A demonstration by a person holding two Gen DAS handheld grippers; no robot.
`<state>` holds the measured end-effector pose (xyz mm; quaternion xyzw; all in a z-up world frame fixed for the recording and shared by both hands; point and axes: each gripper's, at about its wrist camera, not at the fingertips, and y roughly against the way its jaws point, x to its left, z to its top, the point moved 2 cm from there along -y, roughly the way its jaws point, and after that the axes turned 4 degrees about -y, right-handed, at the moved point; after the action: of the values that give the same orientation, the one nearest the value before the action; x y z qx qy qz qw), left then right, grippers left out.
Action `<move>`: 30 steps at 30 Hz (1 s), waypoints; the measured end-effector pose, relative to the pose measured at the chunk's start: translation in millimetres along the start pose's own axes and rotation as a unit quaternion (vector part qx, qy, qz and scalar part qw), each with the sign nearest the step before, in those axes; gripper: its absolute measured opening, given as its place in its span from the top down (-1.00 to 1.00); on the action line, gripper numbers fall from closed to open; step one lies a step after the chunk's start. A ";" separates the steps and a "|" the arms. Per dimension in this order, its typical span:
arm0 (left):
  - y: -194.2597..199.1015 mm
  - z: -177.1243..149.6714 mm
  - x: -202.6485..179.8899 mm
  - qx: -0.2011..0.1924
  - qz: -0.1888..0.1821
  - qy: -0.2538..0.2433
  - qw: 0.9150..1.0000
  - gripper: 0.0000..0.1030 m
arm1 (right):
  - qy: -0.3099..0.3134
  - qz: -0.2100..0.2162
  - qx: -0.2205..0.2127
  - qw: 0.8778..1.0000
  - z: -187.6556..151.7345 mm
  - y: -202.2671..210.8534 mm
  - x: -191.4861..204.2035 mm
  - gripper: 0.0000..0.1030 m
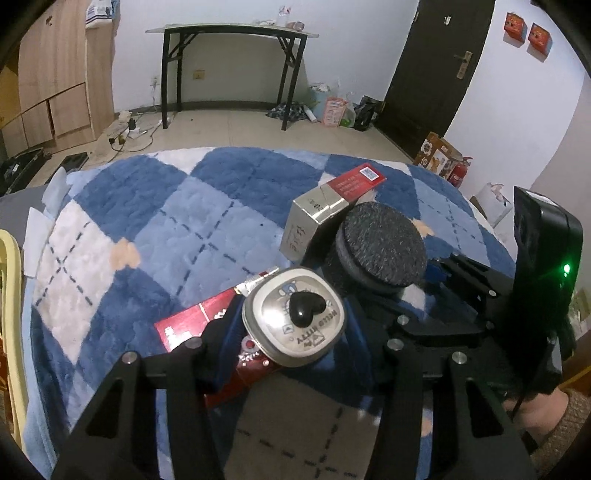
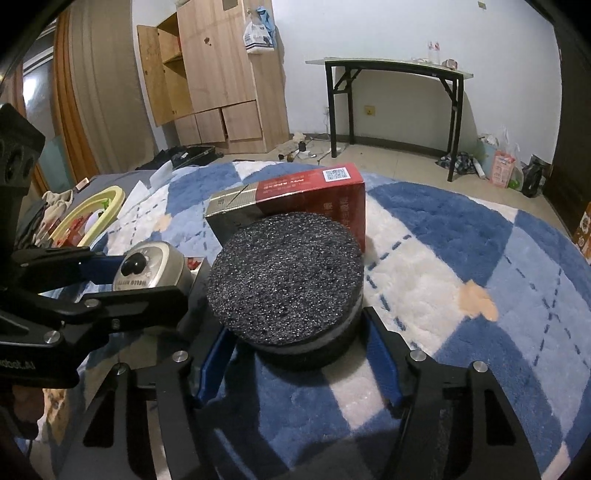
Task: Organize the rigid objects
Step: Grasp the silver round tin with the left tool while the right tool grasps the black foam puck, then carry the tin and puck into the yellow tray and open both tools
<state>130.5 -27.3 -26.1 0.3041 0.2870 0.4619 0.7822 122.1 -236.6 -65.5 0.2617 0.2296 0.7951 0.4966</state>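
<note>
My left gripper (image 1: 295, 332) is shut on a silver Hello Kitty tin (image 1: 293, 317) with a black heart knob, held over a flat red box (image 1: 192, 325) on the blue checked blanket (image 1: 147, 221). My right gripper (image 2: 295, 343) is shut on a round black container with a rough foam lid (image 2: 286, 273), which shows in the left wrist view (image 1: 380, 247) too. A red and silver carton (image 2: 295, 199) lies just behind it, also seen in the left wrist view (image 1: 325, 206). The tin (image 2: 151, 269) and the left gripper show at the left of the right wrist view.
A yellow-rimmed basket (image 2: 92, 214) with small items sits at the blanket's left edge. A black-legged table (image 1: 232, 33) stands at the far wall, with a wooden cabinet (image 2: 218, 74) beside it and bags on the floor (image 1: 332, 107).
</note>
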 end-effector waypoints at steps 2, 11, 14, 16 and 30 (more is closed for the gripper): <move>8.2 0.4 3.6 -0.001 0.005 0.005 1.000 -0.05 | -0.007 0.006 -0.006 1.000 -0.4 3.0 -1.1 -0.26; 82.4 9.6 15.9 -0.036 0.025 0.025 0.999 -0.05 | -0.040 -0.002 -0.060 0.997 -5.2 64.0 -12.8 -0.26; 111.4 9.3 16.3 -0.053 0.028 0.022 0.998 -0.05 | -0.055 -0.006 -0.080 0.995 0.3 99.3 -16.6 -0.26; 133.2 7.0 18.3 -0.063 0.035 0.021 0.997 -0.05 | -0.058 -0.011 -0.088 0.994 7.7 124.5 -18.0 -0.26; 193.2 -14.8 33.7 -0.090 0.070 0.037 0.993 -0.05 | -0.043 -0.012 -0.083 0.996 -1.7 217.5 6.7 -0.26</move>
<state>27.6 81.1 101.7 0.2339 0.2512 0.5505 0.7610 -27.1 -317.9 70.4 0.2503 0.1442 0.7936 0.5355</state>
